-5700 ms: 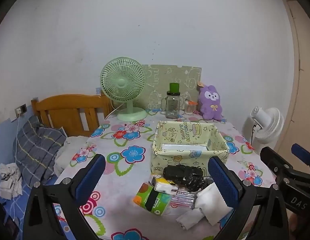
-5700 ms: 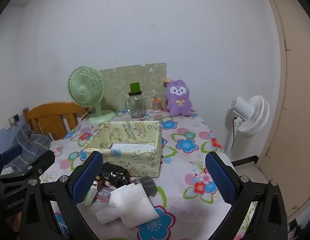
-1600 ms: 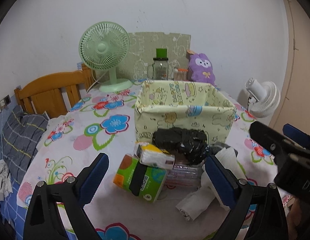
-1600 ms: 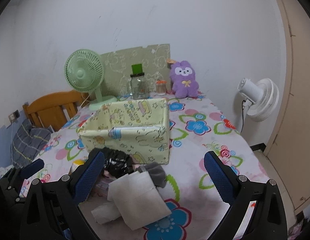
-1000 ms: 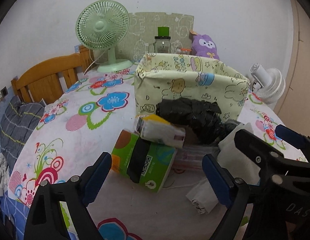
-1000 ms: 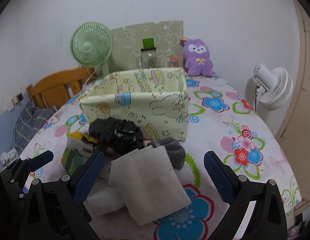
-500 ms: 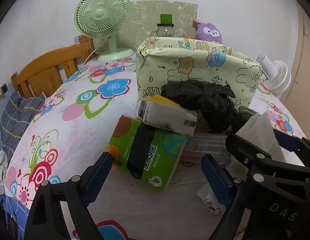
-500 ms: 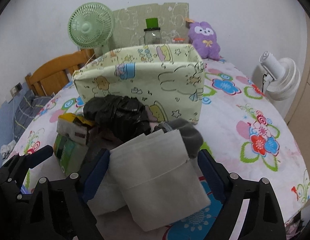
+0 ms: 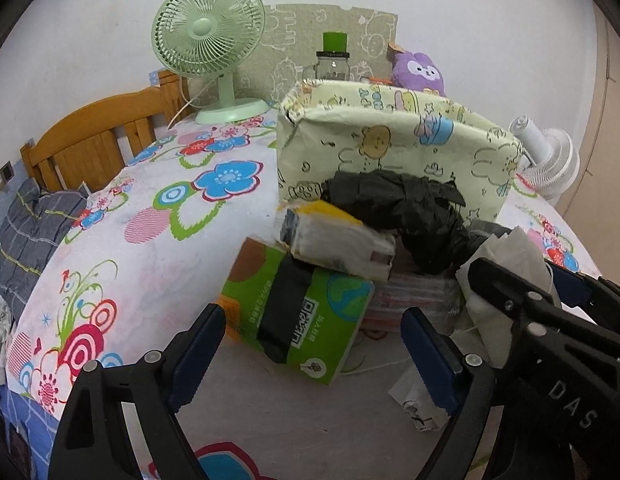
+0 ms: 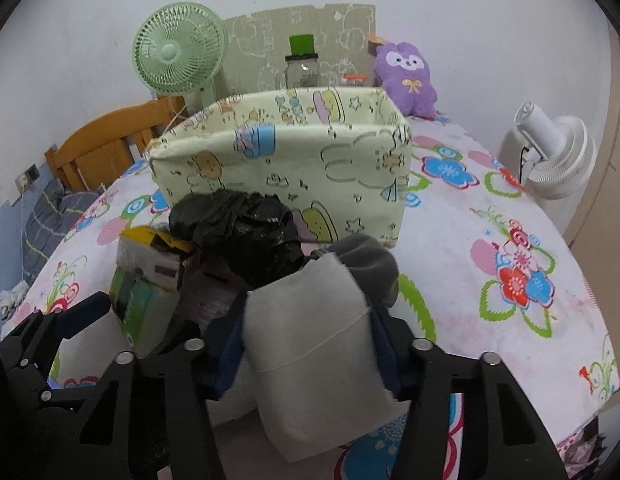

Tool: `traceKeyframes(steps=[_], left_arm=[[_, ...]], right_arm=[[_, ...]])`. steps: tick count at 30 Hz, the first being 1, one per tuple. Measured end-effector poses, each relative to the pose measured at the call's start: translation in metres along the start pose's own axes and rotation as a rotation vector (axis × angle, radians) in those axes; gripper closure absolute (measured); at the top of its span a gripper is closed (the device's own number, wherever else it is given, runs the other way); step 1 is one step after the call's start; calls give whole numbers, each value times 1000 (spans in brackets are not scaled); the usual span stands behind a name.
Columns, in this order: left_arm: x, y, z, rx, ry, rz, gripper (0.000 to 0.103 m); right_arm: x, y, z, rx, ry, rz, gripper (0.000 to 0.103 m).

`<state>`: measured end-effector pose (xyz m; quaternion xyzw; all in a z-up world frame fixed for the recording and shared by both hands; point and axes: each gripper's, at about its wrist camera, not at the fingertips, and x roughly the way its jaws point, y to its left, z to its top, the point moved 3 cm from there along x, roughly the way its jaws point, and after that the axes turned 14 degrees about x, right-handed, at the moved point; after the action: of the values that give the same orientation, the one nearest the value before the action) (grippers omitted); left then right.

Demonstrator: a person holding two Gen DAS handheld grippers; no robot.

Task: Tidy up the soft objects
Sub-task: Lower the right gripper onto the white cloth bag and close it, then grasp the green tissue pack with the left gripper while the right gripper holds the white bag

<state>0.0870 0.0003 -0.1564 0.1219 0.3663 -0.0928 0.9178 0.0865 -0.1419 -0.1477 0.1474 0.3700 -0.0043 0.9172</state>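
The right gripper (image 10: 305, 344) is seen with its jaws closing on a folded white cloth (image 10: 314, 344), whose sides are already touched by the blue pads; the cloth lies at the near end of a pile on the flowered table (image 10: 490, 320), in front of the pale green fabric bin (image 10: 285, 160); the left gripper (image 9: 314, 344) is held with jaws wide apart around a green tissue pack (image 9: 297, 312), untouched.

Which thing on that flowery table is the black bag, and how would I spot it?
Find the pale yellow cartoon-print box in the middle of the flowery table. Right against its front wall lies a small heap of things, and the black bag sits on top. It is the only crinkled, shiny black lump there, beside a white folded cloth.
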Motion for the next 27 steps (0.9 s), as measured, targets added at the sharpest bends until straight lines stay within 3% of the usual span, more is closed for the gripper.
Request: traceKeyframes(steps=[8, 18, 27], left_arm=[[-1, 8, 2, -5, 3, 12, 12], [9, 16, 8, 16, 13, 9, 11], [24, 24, 2, -7, 31, -57, 10]], right_arm=[[-6, 8, 8, 6, -15, 8, 62], [-3, 26, 17, -15, -27, 15, 66], [9, 33, 16, -25, -15, 4, 67]])
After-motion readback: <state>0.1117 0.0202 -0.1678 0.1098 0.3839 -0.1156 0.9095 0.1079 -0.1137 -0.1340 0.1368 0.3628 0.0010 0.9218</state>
